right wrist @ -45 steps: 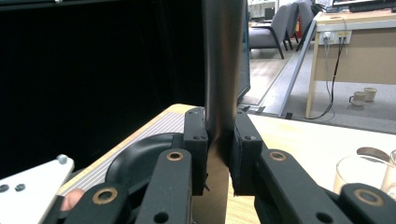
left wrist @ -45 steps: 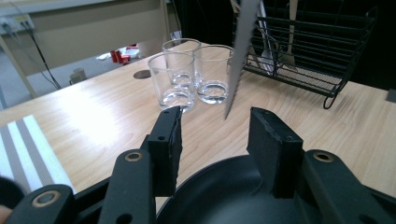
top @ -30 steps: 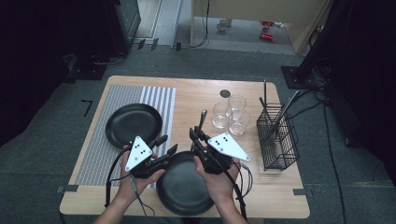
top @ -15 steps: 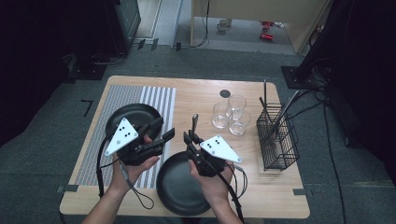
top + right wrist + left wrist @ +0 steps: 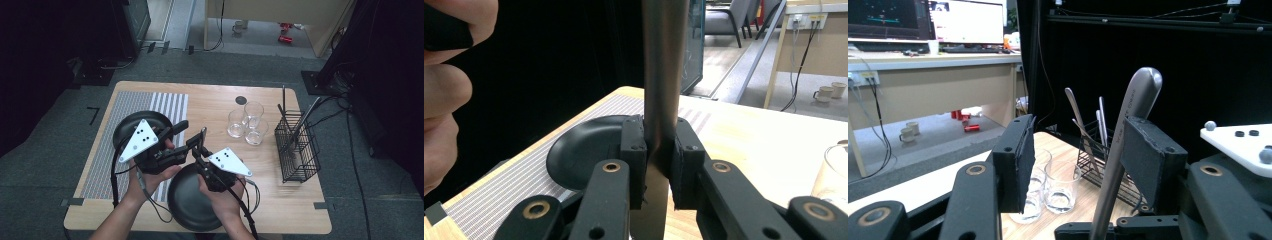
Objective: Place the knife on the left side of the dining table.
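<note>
Right claw (image 5: pixel 658 150) clamped on the flat metal handle of a piece of cutlery (image 5: pixel 665 70), which stands near upright above the near black plate (image 5: pixel 192 205) at the bench's front edge. The left claw (image 5: pixel 1075 160) stands open after its jaws were just parting; in the left gripper view the cutlery's rounded handle end (image 5: pixel 1140 92) rises between its pads, close against the right-hand one, with no squeeze on it. In the high view the left claw (image 5: pixel 187 134) hovers above a second black plate (image 5: pixel 125 130), which sits on a striped mat (image 5: pixel 170 102).

The job in hand looks like carrying the cutlery to the black wire caddy (image 5: pixel 297 150) at the bench's right side, where other utensils already stand. Done well, that means keeping the right claw's firm pinch low on the handle so the piece cannot swing, and drawing the open left claw clear before any sideways move. The three drinking glasses (image 5: pixel 247 125) stand between the cutlery and the caddy, so the path should rise over them, then lower the piece straight down into a free cell.
</note>
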The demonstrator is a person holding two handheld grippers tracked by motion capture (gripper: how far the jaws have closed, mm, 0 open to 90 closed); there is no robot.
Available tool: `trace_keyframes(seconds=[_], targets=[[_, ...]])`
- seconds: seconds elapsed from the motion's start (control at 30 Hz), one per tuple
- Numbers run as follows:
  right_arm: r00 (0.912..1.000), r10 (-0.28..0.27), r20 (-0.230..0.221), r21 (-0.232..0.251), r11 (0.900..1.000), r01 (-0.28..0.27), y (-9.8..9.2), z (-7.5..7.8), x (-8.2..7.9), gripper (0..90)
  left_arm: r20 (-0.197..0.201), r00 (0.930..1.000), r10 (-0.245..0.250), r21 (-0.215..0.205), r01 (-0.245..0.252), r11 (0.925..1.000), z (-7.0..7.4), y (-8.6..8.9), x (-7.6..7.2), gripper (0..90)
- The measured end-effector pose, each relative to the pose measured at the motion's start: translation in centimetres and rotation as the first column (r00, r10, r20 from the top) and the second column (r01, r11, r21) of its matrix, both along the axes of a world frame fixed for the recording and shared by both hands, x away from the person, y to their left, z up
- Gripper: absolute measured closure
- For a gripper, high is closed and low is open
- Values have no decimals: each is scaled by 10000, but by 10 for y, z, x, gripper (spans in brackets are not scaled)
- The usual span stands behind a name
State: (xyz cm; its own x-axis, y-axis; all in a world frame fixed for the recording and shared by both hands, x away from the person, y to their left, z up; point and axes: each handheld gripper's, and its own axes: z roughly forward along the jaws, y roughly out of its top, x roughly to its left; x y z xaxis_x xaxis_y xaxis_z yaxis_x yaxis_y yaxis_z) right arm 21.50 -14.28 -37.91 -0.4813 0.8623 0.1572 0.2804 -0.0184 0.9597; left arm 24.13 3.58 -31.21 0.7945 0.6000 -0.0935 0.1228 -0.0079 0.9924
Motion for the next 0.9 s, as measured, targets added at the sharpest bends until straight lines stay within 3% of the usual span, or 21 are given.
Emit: trace_keyframes(seconds=[0.23,0.4,0.47,0.57,0.63,0.8,0.9], targets=[[10000,-66,-62,52,10000,67,-3,1,1,805,26,9997,-247,-102,247,9996,-2,1,-6,470],[10000,20,-85,-132,9999,-21,2,0,0,804,61,9994,-340,134,340,9993,-1,-5,-5,471],[9999,106,-72,-223,9997,-108,5,-1,-1,805,181,9997,-172,302,167,9994,1,-8,-5,478],[9998,174,-19,-349,9992,-175,9,-2,-2,804,161,9997,175,378,-181,9991,2,-8,-3,557],[9998,203,33,-401,9990,-201,11,-3,-2,804,65,9999,110,175,-111,9998,3,-6,-1,616],[9998,211,66,-574,9981,-207,14,-4,-2,804,32,10000,-7,174,6,9998,3,-5,-2,769],[9998,174,79,-604,9980,-169,16,-5,-2,803,-59,9997,236,289,-235,9993,4,-6,-2,824]])
